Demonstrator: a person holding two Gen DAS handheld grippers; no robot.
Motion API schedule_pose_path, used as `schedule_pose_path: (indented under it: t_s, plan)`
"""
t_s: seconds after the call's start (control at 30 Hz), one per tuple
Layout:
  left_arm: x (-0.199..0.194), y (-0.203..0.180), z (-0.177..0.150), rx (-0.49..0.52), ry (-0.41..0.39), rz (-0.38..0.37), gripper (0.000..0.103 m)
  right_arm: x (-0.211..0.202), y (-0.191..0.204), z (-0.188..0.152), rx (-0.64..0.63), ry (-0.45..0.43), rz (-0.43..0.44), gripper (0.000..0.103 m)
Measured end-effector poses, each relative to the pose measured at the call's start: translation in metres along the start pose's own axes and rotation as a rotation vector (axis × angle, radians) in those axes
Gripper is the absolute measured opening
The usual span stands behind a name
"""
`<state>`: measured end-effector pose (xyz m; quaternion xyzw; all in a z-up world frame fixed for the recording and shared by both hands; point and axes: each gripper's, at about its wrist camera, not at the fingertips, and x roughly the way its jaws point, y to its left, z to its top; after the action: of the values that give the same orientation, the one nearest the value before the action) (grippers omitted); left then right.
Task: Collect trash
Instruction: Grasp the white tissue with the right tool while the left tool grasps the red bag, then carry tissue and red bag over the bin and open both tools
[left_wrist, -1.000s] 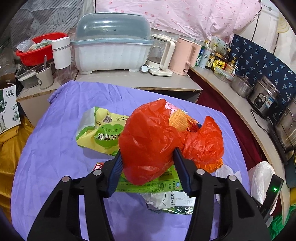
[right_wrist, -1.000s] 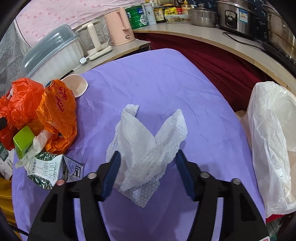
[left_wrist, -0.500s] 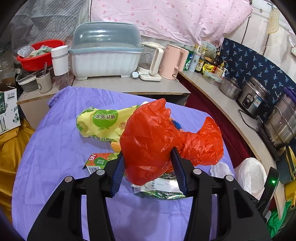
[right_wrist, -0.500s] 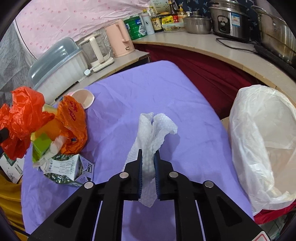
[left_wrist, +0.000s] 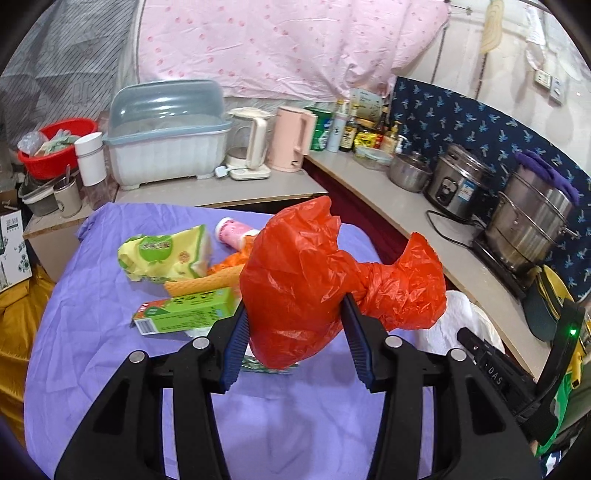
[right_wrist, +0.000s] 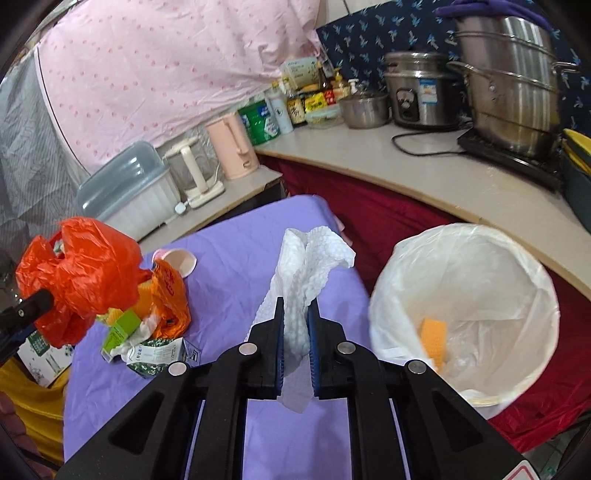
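Observation:
My left gripper (left_wrist: 293, 321) is shut on a crumpled red plastic bag (left_wrist: 314, 273), held up above the purple tablecloth (left_wrist: 92, 325). That red bag (right_wrist: 81, 273) also shows at the left of the right wrist view. My right gripper (right_wrist: 295, 325) is shut on a white paper towel (right_wrist: 306, 266), lifted off the cloth. A white-lined trash bin (right_wrist: 469, 306) stands to the right of the table with an orange scrap inside. On the cloth lie a yellow-green snack bag (left_wrist: 166, 254), a green carton (left_wrist: 184, 310), an orange bag (right_wrist: 168, 295) and a milk carton (right_wrist: 159, 354).
Behind the table stands a counter with a dish box (left_wrist: 166, 136), two kettles (left_wrist: 288, 140), bottles and steel pots (left_wrist: 532, 218). A red basin (left_wrist: 55, 147) and cups sit at the left. A pink cup (right_wrist: 177, 260) lies on the cloth. Dark red cloth hangs below the counter.
My right gripper closed on the paper towel and lifted it toward the bin. My left gripper rose with the red bag, uncovering the trash that lay beneath it.

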<state>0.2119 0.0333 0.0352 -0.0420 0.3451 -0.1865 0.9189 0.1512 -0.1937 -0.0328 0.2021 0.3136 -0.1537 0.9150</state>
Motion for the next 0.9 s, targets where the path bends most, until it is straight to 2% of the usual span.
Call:
schedule_pose_path:
  t_s: [0.37,0.67,0.9]
  plan:
    - [-0.008,-0.098,-0.015,0.102,0.007,-0.091,0.046,-0.051,-0.078,0.011,0.063,-0.081,-0.056,0.010]
    - [0.017,-0.175,-0.035,0.193,0.058,-0.148,0.046,-0.069,-0.140,0.006,0.119,-0.091,-0.116,0.010]
    - [0.043,-0.220,-0.053,0.257,0.118,-0.173,0.046,-0.073,-0.179,-0.002,0.158,-0.079,-0.159,0.010]
